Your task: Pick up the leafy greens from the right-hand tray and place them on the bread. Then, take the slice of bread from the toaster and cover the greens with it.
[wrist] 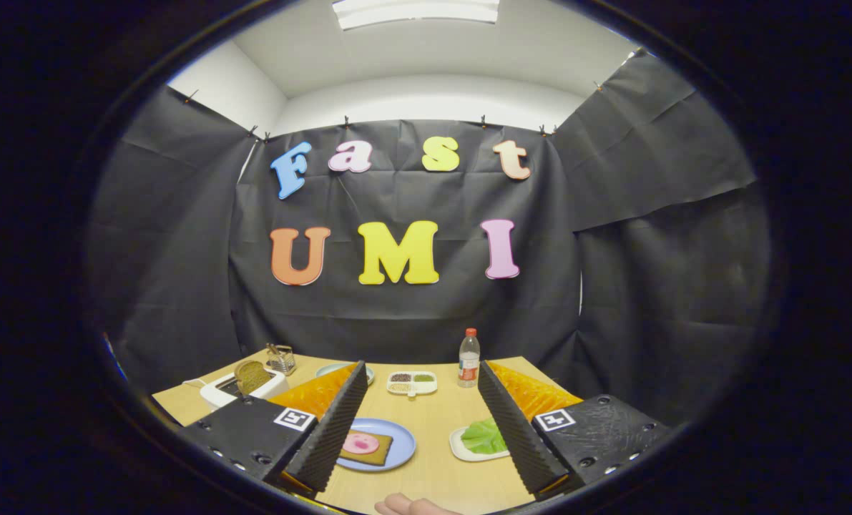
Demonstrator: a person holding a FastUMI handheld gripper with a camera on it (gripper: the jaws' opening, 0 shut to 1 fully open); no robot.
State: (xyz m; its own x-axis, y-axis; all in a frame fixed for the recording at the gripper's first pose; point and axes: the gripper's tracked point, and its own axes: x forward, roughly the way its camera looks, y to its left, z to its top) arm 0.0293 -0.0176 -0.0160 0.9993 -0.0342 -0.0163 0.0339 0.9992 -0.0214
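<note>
Fingertips of a hand (411,506) are seen at six o'clock on the pale wooden tabletop (436,465). Above them the claw (423,458) is held wide apart, gripping nothing. Crinkled green leafy greens (484,436) lie on a small white tray (460,448) at four o'clock, just inside the right finger. Toasted brown bread with a pink slice (363,445) sits on a round blue plate (401,442) at eight o'clock. A white toaster (219,390) holding a browned slice (252,375) stands at ten o'clock. The leaf should be straddled and pinched gently at its middle.

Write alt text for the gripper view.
The open tool hovers over a wooden table, fingers spread around a blue plate of topped bread and a tray of leafy greens. Beyond sits a toaster holding bread.
</note>
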